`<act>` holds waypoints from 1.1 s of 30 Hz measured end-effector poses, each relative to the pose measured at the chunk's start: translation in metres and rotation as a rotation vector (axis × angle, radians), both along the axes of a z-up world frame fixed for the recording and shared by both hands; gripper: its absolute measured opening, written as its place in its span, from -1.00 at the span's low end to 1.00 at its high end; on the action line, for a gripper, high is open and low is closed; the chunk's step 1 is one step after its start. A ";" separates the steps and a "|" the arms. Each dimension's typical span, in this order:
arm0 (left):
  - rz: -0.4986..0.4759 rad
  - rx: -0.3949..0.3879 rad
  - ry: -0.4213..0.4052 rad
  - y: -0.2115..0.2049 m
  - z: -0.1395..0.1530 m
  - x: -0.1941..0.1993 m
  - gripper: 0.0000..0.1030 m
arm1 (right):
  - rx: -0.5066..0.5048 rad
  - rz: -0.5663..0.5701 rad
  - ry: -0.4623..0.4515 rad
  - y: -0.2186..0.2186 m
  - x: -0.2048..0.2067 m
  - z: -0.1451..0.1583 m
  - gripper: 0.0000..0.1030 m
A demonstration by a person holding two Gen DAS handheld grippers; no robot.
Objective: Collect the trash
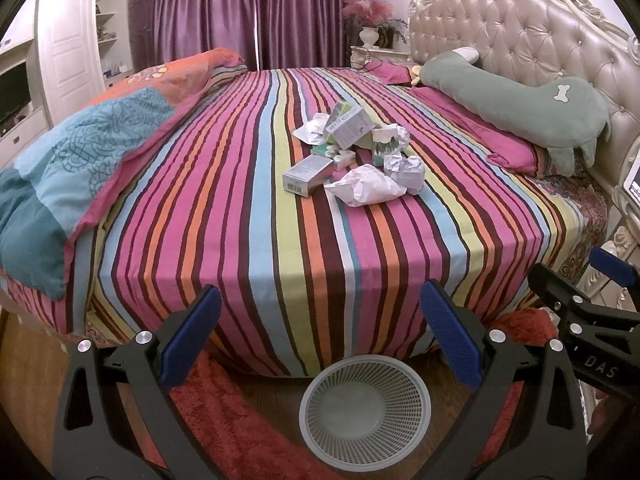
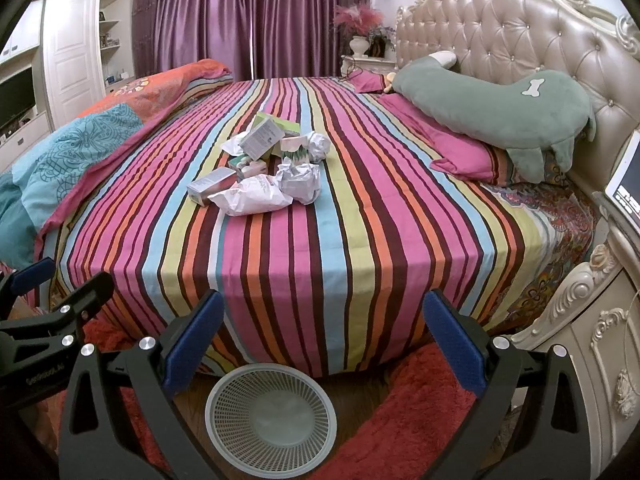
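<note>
A pile of trash [image 1: 352, 152] lies in the middle of the striped bed [image 1: 240, 220]: several small cardboard boxes and crumpled white papers. It also shows in the right wrist view [image 2: 264, 168]. A grey mesh waste basket [image 1: 365, 404] stands empty on the floor at the bed's foot, also in the right wrist view [image 2: 271, 416]. My left gripper [image 1: 320, 320] is open and empty, above the basket and well short of the pile. My right gripper [image 2: 323, 324] is open and empty, beside the left one. The right gripper shows at the right edge of the left wrist view [image 1: 576, 300].
A red shaggy rug [image 2: 420, 408] lies around the basket. A folded blue and orange quilt [image 1: 80, 152] lies on the bed's left side. A green plush pillow [image 2: 492, 108] leans on the tufted headboard [image 2: 520, 32]. A carved nightstand [image 2: 592, 340] stands at right.
</note>
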State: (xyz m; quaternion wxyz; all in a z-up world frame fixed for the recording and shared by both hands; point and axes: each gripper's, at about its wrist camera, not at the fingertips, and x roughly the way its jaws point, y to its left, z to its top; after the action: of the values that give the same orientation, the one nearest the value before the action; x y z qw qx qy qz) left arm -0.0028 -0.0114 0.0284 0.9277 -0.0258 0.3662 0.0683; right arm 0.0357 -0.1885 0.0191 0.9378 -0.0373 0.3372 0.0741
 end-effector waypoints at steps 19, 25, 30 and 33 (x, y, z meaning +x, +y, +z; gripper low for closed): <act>0.005 -0.011 0.031 0.003 -0.018 0.008 0.87 | 0.062 0.025 -0.018 -0.002 0.001 -0.004 0.85; 0.010 -0.030 0.062 0.010 -0.040 0.016 0.87 | 0.113 0.024 -0.019 -0.009 0.009 -0.010 0.85; 0.034 -0.048 0.091 0.021 -0.057 0.024 0.87 | 0.157 -0.007 0.006 -0.020 0.021 -0.020 0.85; 0.047 -0.049 0.093 0.025 -0.060 0.027 0.87 | 0.193 0.003 0.013 -0.025 0.027 -0.023 0.85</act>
State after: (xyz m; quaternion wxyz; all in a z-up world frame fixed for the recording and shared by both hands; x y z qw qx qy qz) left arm 0.0244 0.0132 -0.0321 0.9068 -0.0541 0.4100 0.0821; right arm 0.0623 -0.2134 -0.0035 0.9346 0.0532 0.3346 0.1081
